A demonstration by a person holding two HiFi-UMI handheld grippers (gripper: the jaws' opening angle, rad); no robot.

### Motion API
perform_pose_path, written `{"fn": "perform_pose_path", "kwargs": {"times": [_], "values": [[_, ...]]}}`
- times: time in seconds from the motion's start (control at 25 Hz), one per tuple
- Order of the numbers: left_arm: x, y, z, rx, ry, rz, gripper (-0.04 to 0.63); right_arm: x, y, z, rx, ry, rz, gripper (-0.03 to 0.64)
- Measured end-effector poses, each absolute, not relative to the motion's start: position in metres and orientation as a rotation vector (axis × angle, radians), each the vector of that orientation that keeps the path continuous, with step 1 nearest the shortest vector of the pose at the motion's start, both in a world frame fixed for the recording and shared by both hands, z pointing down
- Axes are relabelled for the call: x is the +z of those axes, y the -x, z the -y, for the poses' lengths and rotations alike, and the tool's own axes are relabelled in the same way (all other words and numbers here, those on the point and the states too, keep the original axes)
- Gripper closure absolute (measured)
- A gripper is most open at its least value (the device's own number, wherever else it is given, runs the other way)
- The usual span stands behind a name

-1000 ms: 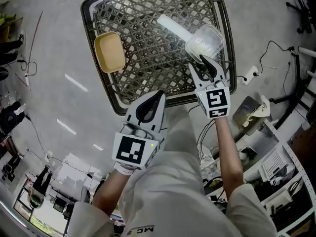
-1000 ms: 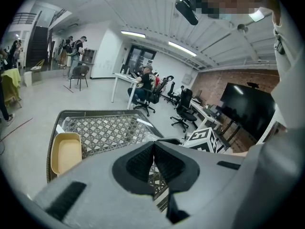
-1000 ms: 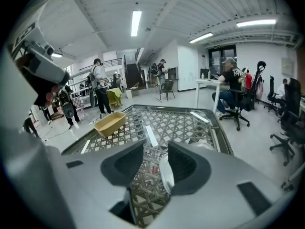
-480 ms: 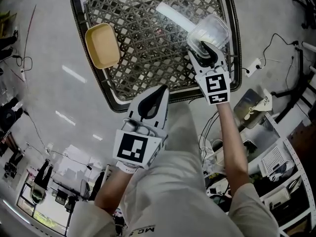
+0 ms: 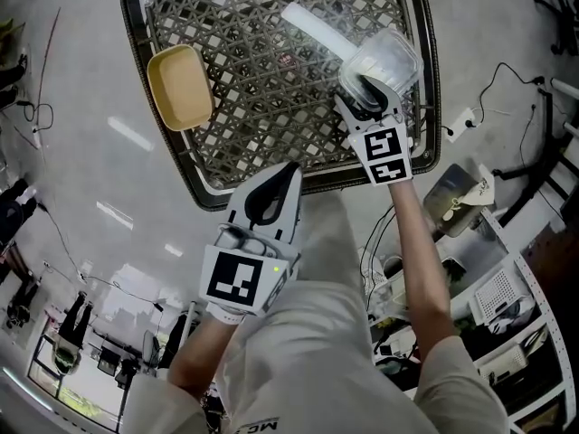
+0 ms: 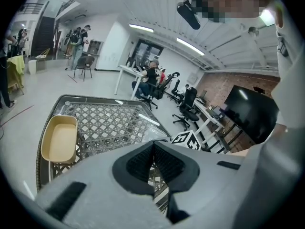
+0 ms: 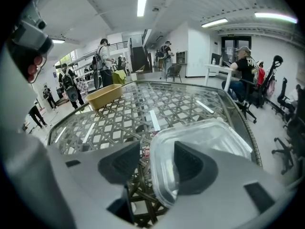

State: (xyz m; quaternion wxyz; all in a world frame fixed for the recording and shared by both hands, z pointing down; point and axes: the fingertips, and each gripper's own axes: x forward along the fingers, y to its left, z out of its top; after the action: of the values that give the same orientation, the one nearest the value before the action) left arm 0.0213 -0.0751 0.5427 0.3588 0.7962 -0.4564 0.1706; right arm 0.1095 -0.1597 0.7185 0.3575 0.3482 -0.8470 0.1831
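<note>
Right gripper view: container [image 7: 209,132] between tongs [image 7: 157,151]

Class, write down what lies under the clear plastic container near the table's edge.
Under the clear plastic container, the dark woven lattice tabletop shows through. One jaw of the right gripper also shows through its wall. Glare hides part of its base.

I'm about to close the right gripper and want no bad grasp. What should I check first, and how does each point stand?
1. Right gripper jaws apart: ok.
2. Clear container wall between those jaws: ok, one jaw shows through it.
3. Jaws pressing on that wall: not ok, a gap shows.
4. Left gripper out of the way: ok, shut, empty, by the table near rim.
5. Yellow tray apart from the container: ok, across the table.
6. Container lid on: cannot tell.
</note>
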Motion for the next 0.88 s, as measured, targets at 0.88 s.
{"fn": "perform_pose_path", "kwargs": {"times": [0.88], "values": [[0.535, -0.009, 0.069, 0.414, -2.064, 1.198, 0.569, 0.725, -0.105, 0.157, 0.439, -0.904, 2.088, 0.552]]}}
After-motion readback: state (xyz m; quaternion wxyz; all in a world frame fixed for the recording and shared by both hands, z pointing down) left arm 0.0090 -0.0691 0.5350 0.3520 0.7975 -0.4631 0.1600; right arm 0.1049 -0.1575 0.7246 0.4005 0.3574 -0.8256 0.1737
